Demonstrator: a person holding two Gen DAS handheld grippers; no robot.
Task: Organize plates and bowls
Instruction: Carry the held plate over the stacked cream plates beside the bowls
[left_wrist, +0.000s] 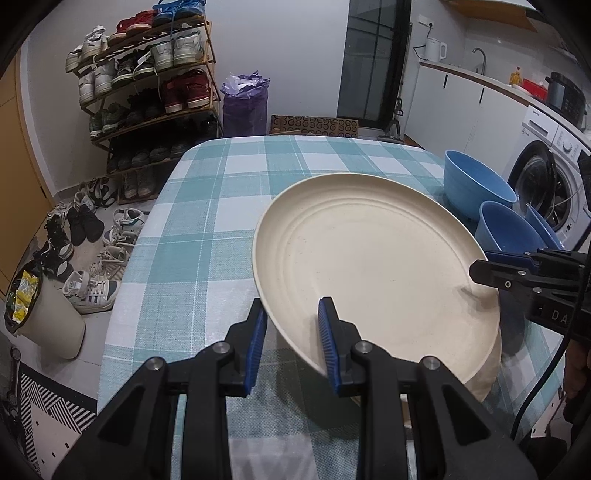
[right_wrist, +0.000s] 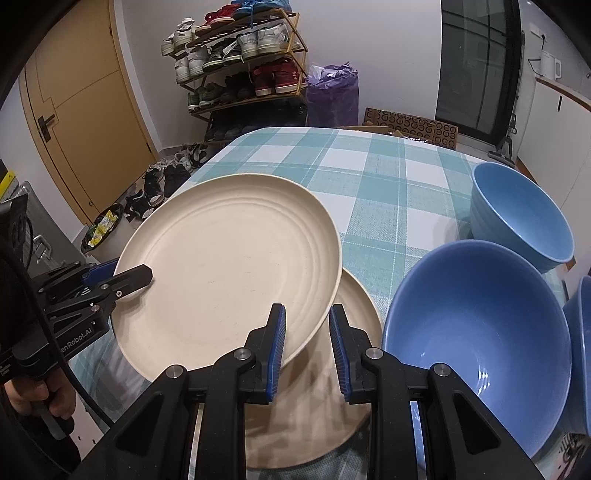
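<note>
Both hand-held grippers, left (left_wrist: 293, 345) and right (right_wrist: 306, 349), pinch opposite rims of the plate (right_wrist: 229, 258), tilted above a second plate (right_wrist: 354, 314) ahead, likely for stacking.

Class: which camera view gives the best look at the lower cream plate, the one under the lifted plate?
The right wrist view: the lower cream plate shows broad rim and surface beneath the lifted plate. The left wrist view shows only an edge sliver.

Two cream plates (right_wrist: 229, 258) sit on the checked table (right_wrist: 369, 177) — one tilted above the other (right_wrist: 354, 306). Right of the plates are three blue bowls (right_wrist: 476, 325) — the third (right_wrist: 580, 350) only partly visible.
</note>
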